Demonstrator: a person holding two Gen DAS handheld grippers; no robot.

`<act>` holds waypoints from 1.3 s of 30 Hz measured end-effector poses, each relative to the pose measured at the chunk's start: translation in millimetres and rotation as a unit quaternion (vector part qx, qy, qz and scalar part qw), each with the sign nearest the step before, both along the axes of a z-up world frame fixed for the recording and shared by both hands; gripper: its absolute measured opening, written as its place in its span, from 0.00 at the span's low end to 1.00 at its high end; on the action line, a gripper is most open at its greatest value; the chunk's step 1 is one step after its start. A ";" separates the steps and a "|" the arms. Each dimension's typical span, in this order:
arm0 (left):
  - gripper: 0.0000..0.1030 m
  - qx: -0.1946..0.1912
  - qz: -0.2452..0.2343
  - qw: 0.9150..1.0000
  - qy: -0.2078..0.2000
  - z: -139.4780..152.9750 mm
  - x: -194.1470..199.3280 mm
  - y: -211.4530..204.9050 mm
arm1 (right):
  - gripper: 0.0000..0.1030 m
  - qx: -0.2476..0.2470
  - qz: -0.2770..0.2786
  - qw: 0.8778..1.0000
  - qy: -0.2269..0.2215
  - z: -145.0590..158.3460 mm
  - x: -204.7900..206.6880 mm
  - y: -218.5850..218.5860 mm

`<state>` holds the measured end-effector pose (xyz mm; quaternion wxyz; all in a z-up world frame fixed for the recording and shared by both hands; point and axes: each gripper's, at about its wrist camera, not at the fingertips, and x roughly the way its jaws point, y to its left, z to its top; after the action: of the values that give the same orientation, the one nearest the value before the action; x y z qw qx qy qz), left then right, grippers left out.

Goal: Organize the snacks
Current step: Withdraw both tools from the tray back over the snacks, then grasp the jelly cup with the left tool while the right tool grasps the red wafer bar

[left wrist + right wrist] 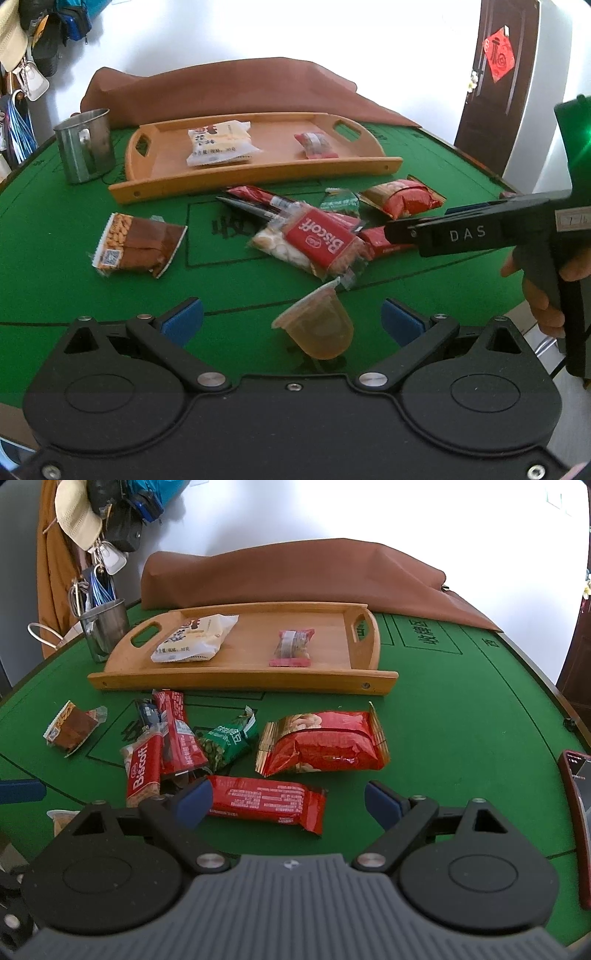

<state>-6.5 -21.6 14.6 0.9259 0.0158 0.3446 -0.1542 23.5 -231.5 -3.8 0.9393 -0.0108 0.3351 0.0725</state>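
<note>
A: What's around the wooden tray?

B: Tray sits on the green table, brown cloth right behind it, steel mug at its left end. Inside the tray: a white pack and a small red candy.

A: And the loose snacks?

B: All in front of the tray. Big red bag, green pack, Biscoff pack, long red bar, a peanut pack off to the left, and a jelly cup on its side, nearest the left gripper.

A: Anything in the way?

B: Biscoff lies on top of other packs, so that pile's crowded.

A: Grippers?

B: Left gripper: jaws wide apart, jelly cup lies between the fingers, can't tell if touching. Right gripper: jaws spread wide, over the long red bar, gripping nothing. A hand holds it by the handle.
</note>
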 end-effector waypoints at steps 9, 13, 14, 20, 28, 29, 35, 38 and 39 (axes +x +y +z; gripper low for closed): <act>0.80 -0.009 -0.006 1.000 0.015 -6.6 1.4 -3.9 | 0.91 -0.007 0.005 1.000 0.007 -5.4 1.3 4.1; 0.72 -0.010 0.003 1.000 0.017 -6.5 -1.8 -1.1 | 0.92 -0.009 0.008 1.000 0.005 -5.6 1.9 6.5; 0.72 -0.008 0.007 1.000 0.014 -5.7 -2.7 0.8 | 0.92 -0.008 0.009 1.000 0.005 -5.8 2.1 7.0; 0.72 -0.014 0.028 0.999 0.017 -1.8 -6.1 15.9 | 0.92 -0.003 0.013 1.000 0.007 -6.6 3.7 9.2; 0.66 -0.017 0.043 0.999 0.026 -3.8 -9.7 25.2 | 0.92 -0.004 0.029 1.000 0.010 -11.6 2.5 20.5; 0.66 -0.015 0.042 0.999 0.027 -5.2 -10.5 23.7 | 0.92 -0.005 0.031 0.999 0.009 -11.8 2.7 21.9; 0.60 0.001 0.037 0.999 0.013 -7.3 -12.3 12.1 | 0.92 -0.015 0.028 0.999 -0.001 -13.0 2.6 28.1; 0.43 -0.005 0.038 0.999 0.010 -7.0 -11.3 9.7 | 0.92 -0.017 0.022 1.000 -0.008 -15.1 -0.5 29.5; 0.43 -0.005 0.039 0.999 0.010 -6.7 -10.9 8.8 | 0.92 -0.017 0.018 1.000 -0.009 -15.5 -2.0 29.8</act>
<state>-17.4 -12.8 7.9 0.9277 -0.0040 0.3536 -0.1194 21.5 -201.7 -19.3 0.9404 -0.0335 0.3279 0.0836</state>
